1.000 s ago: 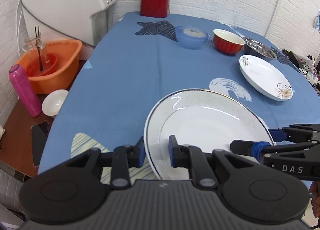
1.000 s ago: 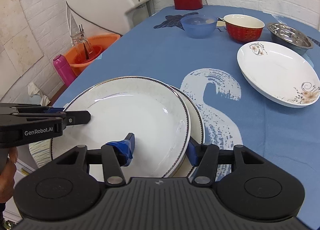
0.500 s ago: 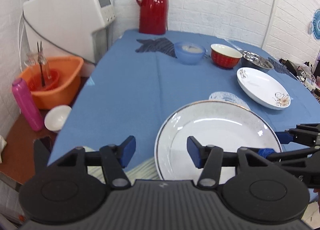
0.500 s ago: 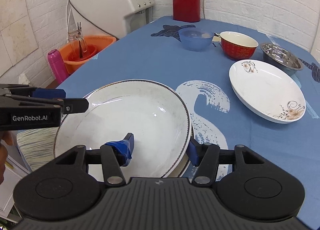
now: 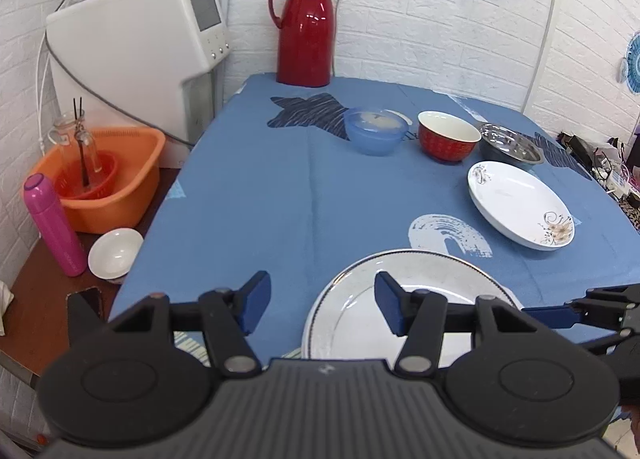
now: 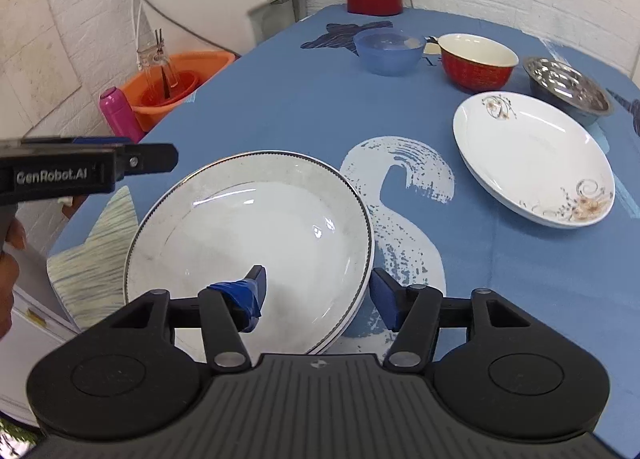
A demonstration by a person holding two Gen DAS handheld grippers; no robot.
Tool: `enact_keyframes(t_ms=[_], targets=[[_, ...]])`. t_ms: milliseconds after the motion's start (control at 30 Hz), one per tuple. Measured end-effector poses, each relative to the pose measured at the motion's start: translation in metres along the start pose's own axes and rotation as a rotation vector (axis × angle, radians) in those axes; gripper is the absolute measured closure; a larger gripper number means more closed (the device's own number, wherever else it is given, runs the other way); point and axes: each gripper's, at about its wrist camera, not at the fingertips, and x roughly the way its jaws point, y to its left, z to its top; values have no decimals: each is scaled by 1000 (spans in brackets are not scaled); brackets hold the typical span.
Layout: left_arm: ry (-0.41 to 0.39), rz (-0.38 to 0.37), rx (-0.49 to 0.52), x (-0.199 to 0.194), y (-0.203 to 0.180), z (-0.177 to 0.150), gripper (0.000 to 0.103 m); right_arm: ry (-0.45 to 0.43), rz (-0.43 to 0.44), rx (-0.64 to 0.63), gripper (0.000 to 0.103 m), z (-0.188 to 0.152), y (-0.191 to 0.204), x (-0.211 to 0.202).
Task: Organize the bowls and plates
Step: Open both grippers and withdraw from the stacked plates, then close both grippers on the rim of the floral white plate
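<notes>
Two white plates with dark beaded rims lie stacked (image 6: 248, 235) at the near edge of the blue tablecloth (image 6: 280, 111); the stack (image 5: 432, 275) also shows in the left wrist view. My right gripper (image 6: 320, 293) is open and straddles the stack's near right rim, one finger over the plate, one outside it. My left gripper (image 5: 322, 301) is open and empty, held back above the stack's left edge. Its side (image 6: 120, 167) shows in the right wrist view. A floral plate (image 6: 532, 163), blue bowl (image 6: 388, 51), red bowl (image 6: 478, 63) and steel bowl (image 6: 568, 87) stand further back.
A red thermos (image 5: 306, 27) stands at the table's far end. Left of the table are a white dispenser (image 5: 140, 51), an orange basin (image 5: 100, 179), a pink bottle (image 5: 54, 227) and a small white bowl (image 5: 115, 253). Clutter lines the right edge (image 5: 608, 163).
My left gripper opened, let go of the top plate's rim and drew back and up. The top plate now rests squarely on the lower one. The right gripper stayed open at the rim.
</notes>
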Motion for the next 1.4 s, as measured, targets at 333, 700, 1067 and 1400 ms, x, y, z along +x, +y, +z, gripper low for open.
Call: enact_keyframes(t_ms=[333, 700, 1067, 1400], targets=[[75, -106, -16, 21, -18, 18, 46, -123, -53, 209, 61, -2, -79, -39], [280, -353, -16, 126, -100, 86, 42, -106, -252, 426, 59, 35, -205, -10], [393, -344, 35, 214, -156, 97, 42, -41, -247, 311, 56, 46, -218, 46], [356, -305, 81, 217, -162, 94, 80, -63, -225, 276, 56, 45, -216, 48]])
